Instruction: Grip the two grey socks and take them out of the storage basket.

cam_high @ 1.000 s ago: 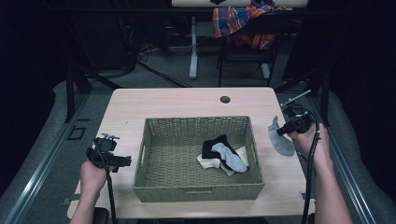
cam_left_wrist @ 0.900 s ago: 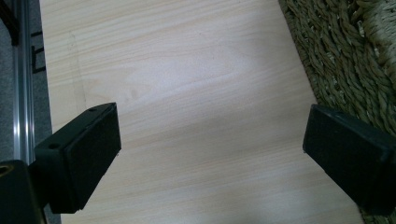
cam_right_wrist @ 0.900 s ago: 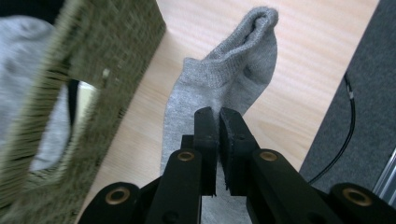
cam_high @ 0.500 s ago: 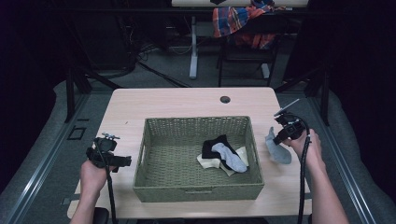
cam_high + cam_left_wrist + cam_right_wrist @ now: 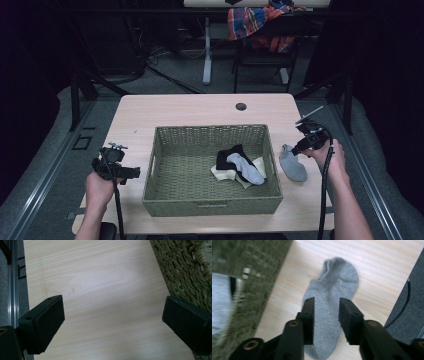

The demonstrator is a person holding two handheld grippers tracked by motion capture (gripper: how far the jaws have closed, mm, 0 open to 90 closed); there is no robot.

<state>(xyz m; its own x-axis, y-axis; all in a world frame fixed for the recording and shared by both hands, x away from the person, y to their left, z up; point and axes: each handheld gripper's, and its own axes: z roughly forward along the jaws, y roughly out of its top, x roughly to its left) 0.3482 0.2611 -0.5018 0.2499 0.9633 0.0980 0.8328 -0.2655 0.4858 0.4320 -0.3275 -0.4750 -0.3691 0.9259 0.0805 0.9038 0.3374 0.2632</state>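
The left gripper (image 5: 131, 173) is hovering over bare table (image 5: 200, 107) just left of the basket (image 5: 165, 202), its jaws standing wide with nothing between them; in the left gripper view the two pads are framing plain wood, with the basket's weave (image 5: 185, 270) running along the right edge.

The work in hand is looking like taking socks out of the basket and laying them on the table, and by my judgement it is under way but far from finished. Inside the basket a small heap is lying toward the right half: a black sock (image 5: 229, 155), a grey sock (image 5: 245, 167) draped over it, and a cream one (image 5: 222, 173) peeking out from beneath. Whether more are hiding under the heap I cannot tell.

To the right of the basket, one grey sock (image 5: 293, 163) is lying flat on the table, apart from the basket wall. The right gripper (image 5: 296, 150) is hanging just over it; its jaws have just been opening, and in the right gripper view the pads (image 5: 310, 312) are standing a narrow gap apart with the sock (image 5: 332, 302) below them rather than pinched, so it is looking released.

Counting: one basket, two grippers, three socks showing in the basket, one sock out on the table, four in all.
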